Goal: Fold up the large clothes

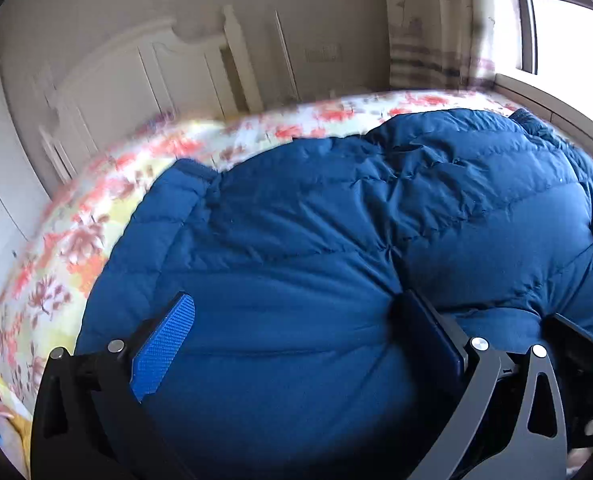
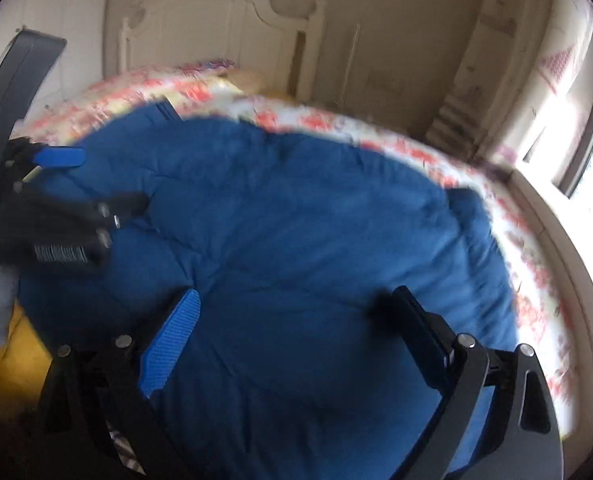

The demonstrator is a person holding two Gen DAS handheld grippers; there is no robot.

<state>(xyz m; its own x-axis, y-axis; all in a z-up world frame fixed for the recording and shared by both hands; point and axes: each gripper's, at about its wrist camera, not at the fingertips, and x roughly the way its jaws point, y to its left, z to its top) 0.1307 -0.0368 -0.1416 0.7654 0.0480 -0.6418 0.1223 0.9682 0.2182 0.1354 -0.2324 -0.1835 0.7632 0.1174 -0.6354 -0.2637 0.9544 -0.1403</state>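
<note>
A big blue quilted down jacket [image 1: 316,248] lies spread on the bed and fills the middle of both views [image 2: 296,220]. My left gripper [image 1: 292,332] is open, its jaws wide apart just above the jacket's near puffy part, holding nothing. My right gripper [image 2: 292,328] is also open above the jacket's near edge, empty. The left gripper shows at the left of the right wrist view [image 2: 92,184], over the jacket's left side. A dark ribbed cuff or hem [image 1: 532,118] shows at the jacket's far right.
The bed has a floral red and yellow sheet [image 1: 76,240]. A white headboard [image 2: 216,28] stands at the far end. A window [image 1: 568,40] with a curtain is at the right, with a ledge beside the bed. White cupboards [image 1: 0,168] are at the left.
</note>
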